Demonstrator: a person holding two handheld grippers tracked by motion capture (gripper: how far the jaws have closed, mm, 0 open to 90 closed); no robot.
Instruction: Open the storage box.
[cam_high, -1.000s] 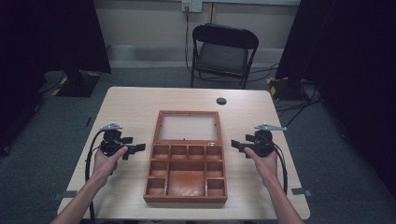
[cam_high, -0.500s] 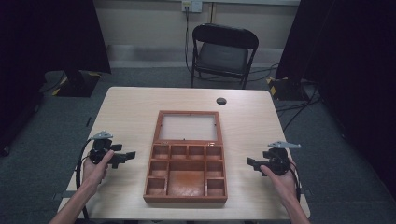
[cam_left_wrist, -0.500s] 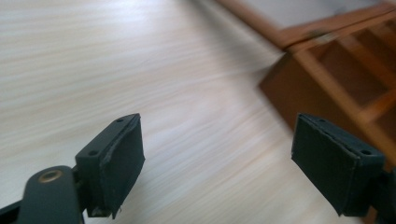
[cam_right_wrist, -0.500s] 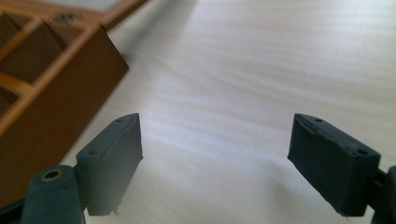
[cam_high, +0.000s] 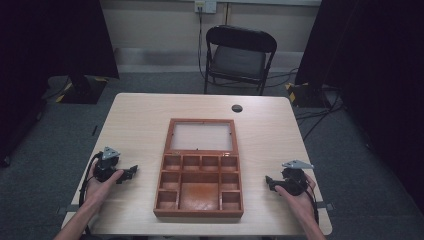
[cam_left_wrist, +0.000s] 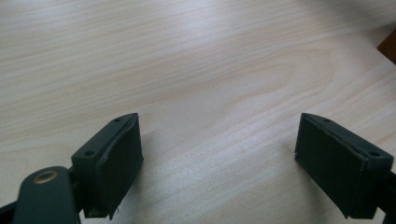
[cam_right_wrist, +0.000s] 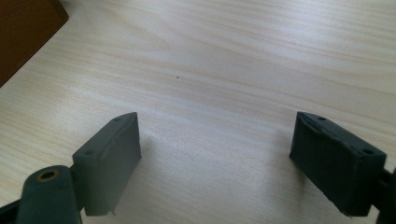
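An open wooden box (cam_high: 161, 192) lies in the middle of the table, its compartments empty and its glazed lid (cam_high: 202, 136) laid flat behind it. My left gripper (cam_high: 131, 172) rests low over the table left of the box, pointing toward it. In the left gripper view the left gripper (cam_left_wrist: 219, 163) stands open over bare wood; its jaws have just been opening a little with nothing between them. My right gripper (cam_high: 270, 182) sits right of the box, also pointing at it. The right gripper (cam_right_wrist: 217, 161) is open and empty. A corner of the box (cam_right_wrist: 25, 28) shows at the upper left there.
The pale wooden table (cam_high: 140, 130) has a small black round cap (cam_high: 237, 108) near its far edge. A black folding chair (cam_high: 239, 55) stands behind the table. Cables trail from both grippers toward the near edge. Bare wood lies either side of the box.
Both hands have drawn back toward the near edge and sunk closer to the tabletop, moving away from the middle of the box's sides. The box has not moved.
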